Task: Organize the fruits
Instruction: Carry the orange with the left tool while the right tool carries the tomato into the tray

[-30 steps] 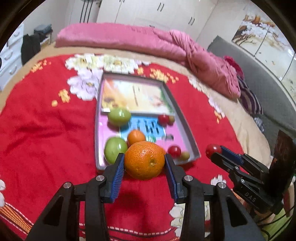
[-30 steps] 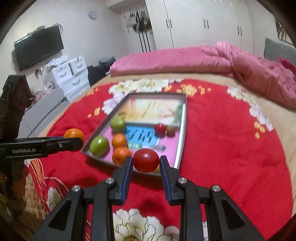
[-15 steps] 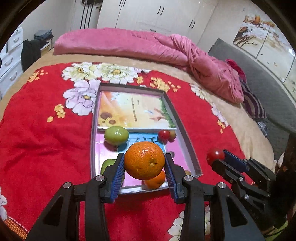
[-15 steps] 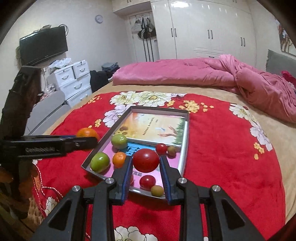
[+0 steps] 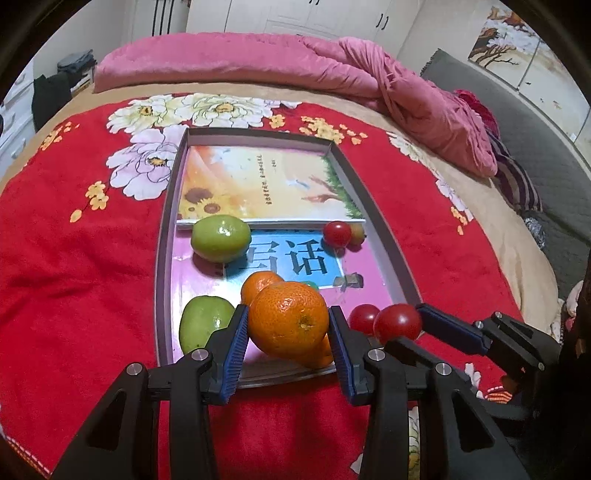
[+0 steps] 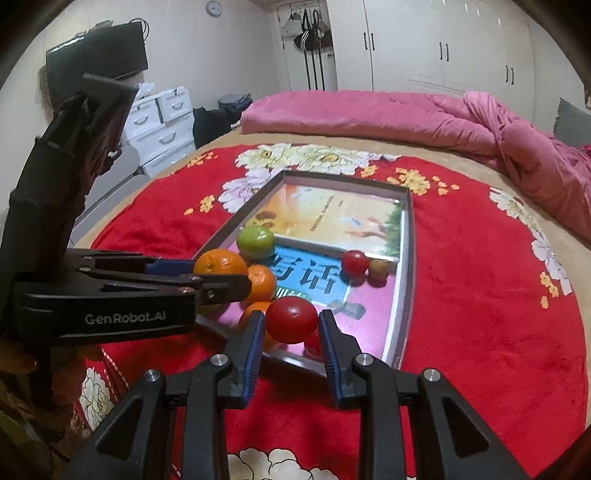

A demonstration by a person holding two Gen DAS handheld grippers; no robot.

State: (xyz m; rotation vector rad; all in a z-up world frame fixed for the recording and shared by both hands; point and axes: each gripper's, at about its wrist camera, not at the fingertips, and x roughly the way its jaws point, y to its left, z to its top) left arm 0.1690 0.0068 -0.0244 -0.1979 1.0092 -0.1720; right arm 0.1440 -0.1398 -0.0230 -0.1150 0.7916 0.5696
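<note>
1. Both grippers have advanced over the tray's near end since the earlier frames, when they hung short of its front rim.
2. Left wrist view: the left gripper [image 5: 288,334] pinches an orange [image 5: 287,320] between its blue pads, above the tray [image 5: 161,258]. On the tray lie two green fruits [image 5: 221,238], two more oranges partly hidden behind the held one, two red tomatoes and one small brownish fruit [image 5: 357,233]. A book [image 5: 266,184] fills the far half; big characters read "写话" on the blue panel. At right, the right gripper [image 5: 408,325] clamps a tomato [image 5: 397,323].
3. Right wrist view: the right gripper [image 6: 291,332] squeezes that tomato [image 6: 291,319] over the tray's near rim [image 6: 404,295]. Only this view shows "GenRobot.AI" printed on the left gripper's [image 6: 221,273] side, plus a wall clock [image 6: 213,7], television and white drawers. The near green fruit is hidden here.
</note>
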